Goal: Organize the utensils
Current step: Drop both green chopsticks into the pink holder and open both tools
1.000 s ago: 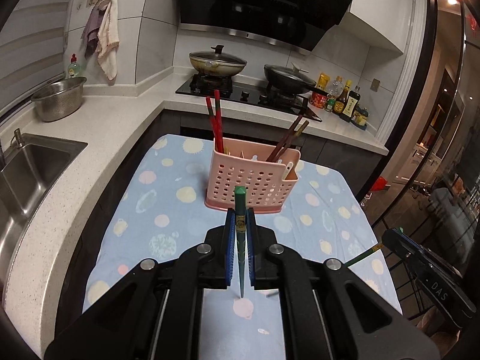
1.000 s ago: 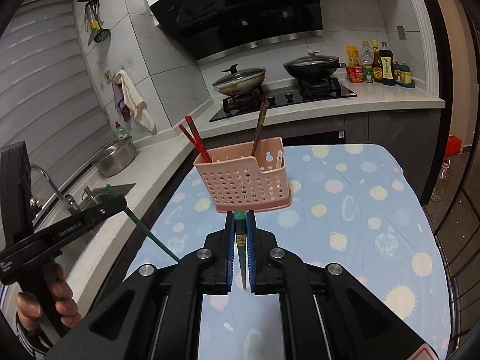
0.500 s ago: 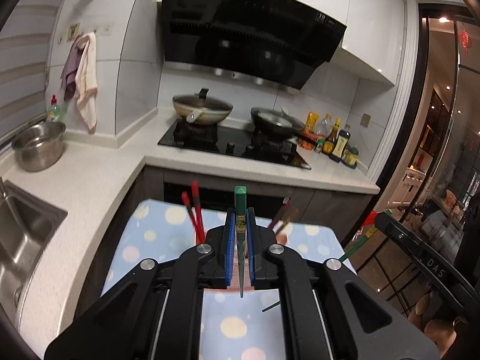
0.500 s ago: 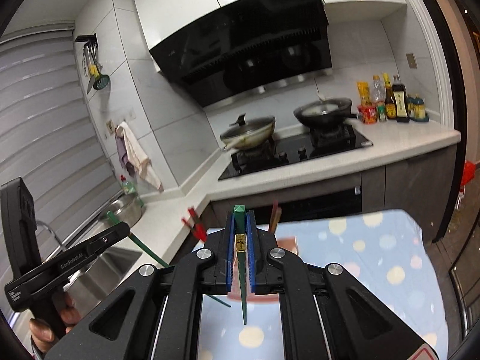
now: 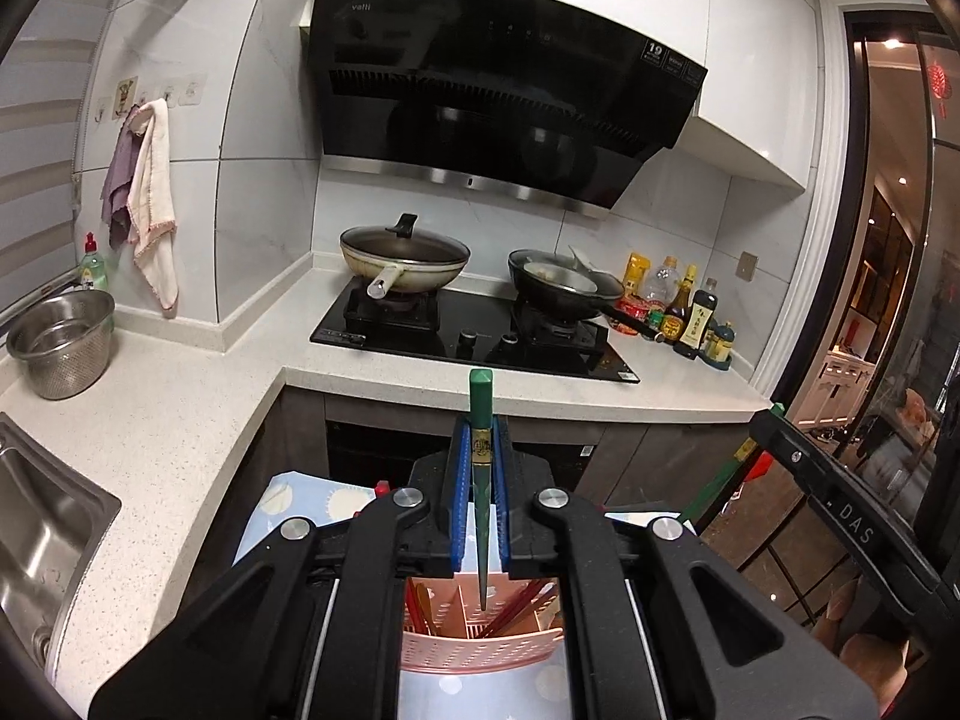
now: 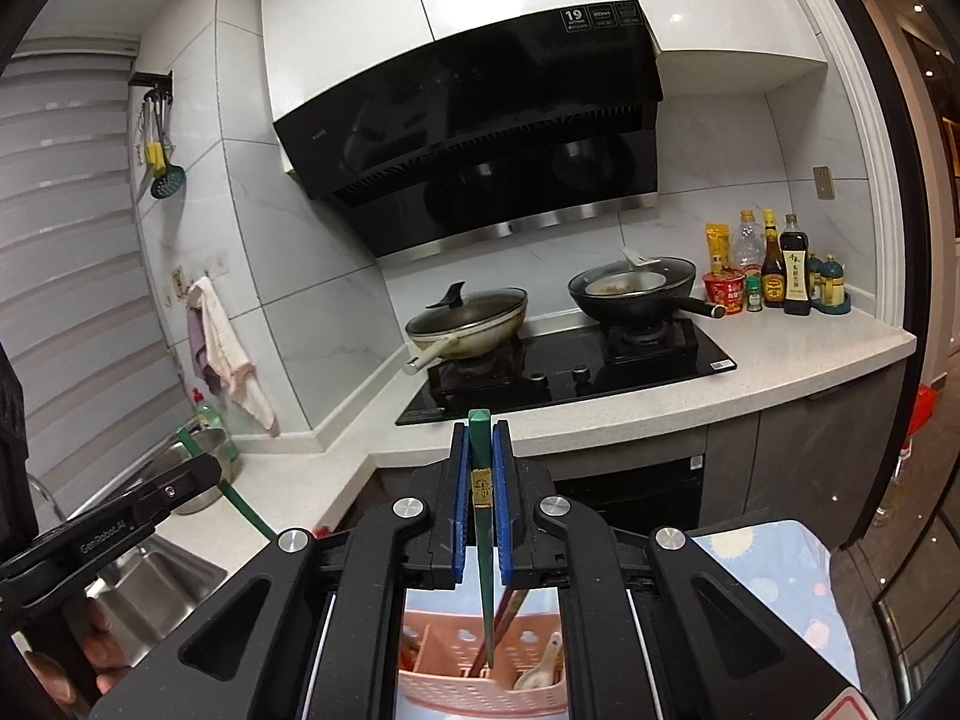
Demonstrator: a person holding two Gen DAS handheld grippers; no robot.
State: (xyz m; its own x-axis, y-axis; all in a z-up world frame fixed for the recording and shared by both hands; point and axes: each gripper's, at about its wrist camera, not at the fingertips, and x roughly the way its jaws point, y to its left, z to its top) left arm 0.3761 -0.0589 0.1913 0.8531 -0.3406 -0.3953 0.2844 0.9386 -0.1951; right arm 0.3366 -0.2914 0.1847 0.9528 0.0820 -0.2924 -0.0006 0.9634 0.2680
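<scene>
Because the chopstick has to drop point-first into a narrow slot, the left gripper in the left wrist view pinches a green chopstick upright between its blue pads, jaws pressed against it, thick end up at the middle of the frame and thin tip hanging over the pink basket at the bottom centre. Red and brown chopsticks already lean inside that basket, which suggests the green one is meant to join them. At the right edge of this view the other gripper reaches in with a second green stick slanting below it. In the right wrist view the right gripper likewise clamps its own green chopstick between closed jaws, nearly vertical, its tip just above or just inside a compartment at the bottom centre; which one I cannot tell. A white spoon lies in the neighbouring section to the right, so kinds seem to be kept apart. The basket stands on a spotted blue cloth at the lower right. Holding both sticks steep probably keeps them clear of the dividers; my judgement is that release is close.
</scene>
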